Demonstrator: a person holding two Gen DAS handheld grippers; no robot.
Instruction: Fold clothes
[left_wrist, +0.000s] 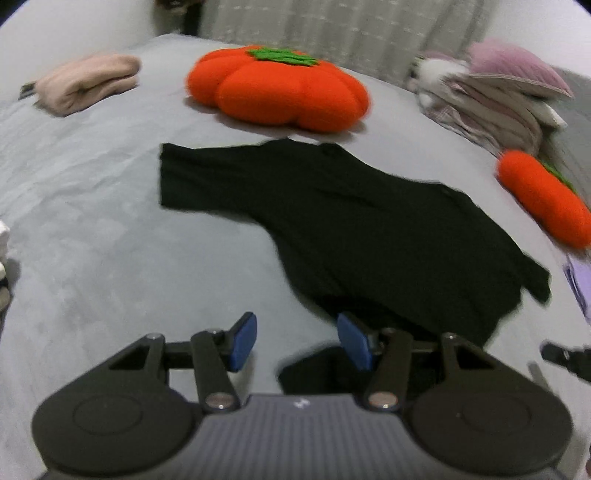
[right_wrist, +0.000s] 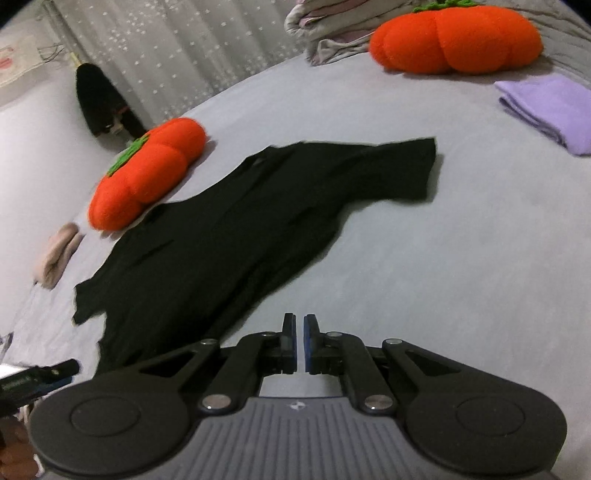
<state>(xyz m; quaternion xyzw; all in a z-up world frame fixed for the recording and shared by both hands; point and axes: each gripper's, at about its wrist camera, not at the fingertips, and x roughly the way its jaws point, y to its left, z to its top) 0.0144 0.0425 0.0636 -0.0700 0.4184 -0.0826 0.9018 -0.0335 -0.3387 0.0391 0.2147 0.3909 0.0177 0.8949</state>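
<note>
— Where do we see the black shirt (left_wrist: 354, 229)?

— Spread flat on the grey bed (left_wrist: 110, 236), at twelve o'clock of our left tool (left_wrist: 297, 341), whose fingers stand wide apart over the hem.

— And the right tool (right_wrist: 300, 341)?

— Nearly together, gripping nothing. An orange pumpkin cushion (left_wrist: 277, 86) touches the collar; another (right_wrist: 456, 37) and folded purple cloth (right_wrist: 550, 110) lie well apart.

Black T-shirt (left_wrist: 369, 229), spread flat, unfolded, sleeves out, on grey bedsheet (left_wrist: 110, 240)
</note>
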